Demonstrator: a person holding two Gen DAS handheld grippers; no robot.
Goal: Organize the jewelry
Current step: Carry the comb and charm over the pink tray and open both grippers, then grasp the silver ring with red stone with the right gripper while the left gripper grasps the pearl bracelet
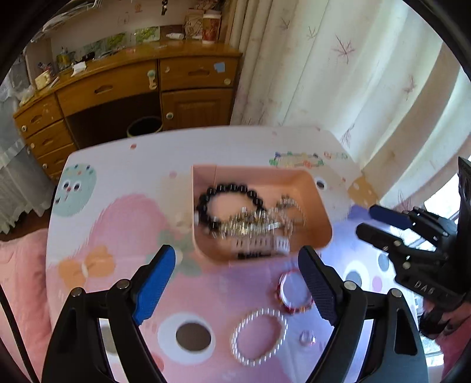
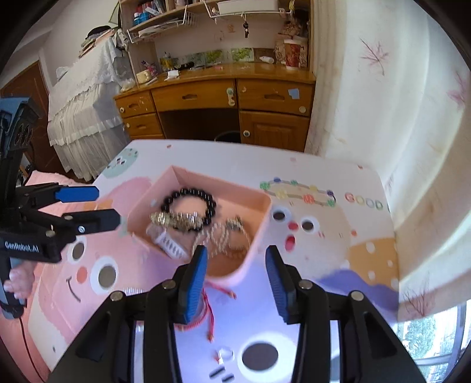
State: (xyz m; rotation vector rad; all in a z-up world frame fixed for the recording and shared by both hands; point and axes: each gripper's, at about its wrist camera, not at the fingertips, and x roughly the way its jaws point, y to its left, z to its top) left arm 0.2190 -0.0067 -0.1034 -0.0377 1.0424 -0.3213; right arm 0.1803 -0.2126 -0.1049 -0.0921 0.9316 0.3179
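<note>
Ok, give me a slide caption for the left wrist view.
Open left hand-held gripper above pearl bracelet and red bracelet, facing the pink tray.

This is a bedroom in a home, likely a child's. Beyond the left gripper [image 1: 237,282] stands a wooden desk [image 1: 126,88] with drawers, its top cluttered with small bottles and boxes, and a waste bin [image 1: 144,126] sits in its knee space. Ahead of the right gripper [image 2: 235,282], shelves [image 2: 164,20] with books and wire baskets hang above that desk. To its left, furniture is draped in a white lace cover [image 2: 85,112]. To its right hang pale curtains [image 2: 382,88] printed with leaves. Under both grippers lies a table [image 2: 338,235] covered in a pastel cartoon pattern.
</note>
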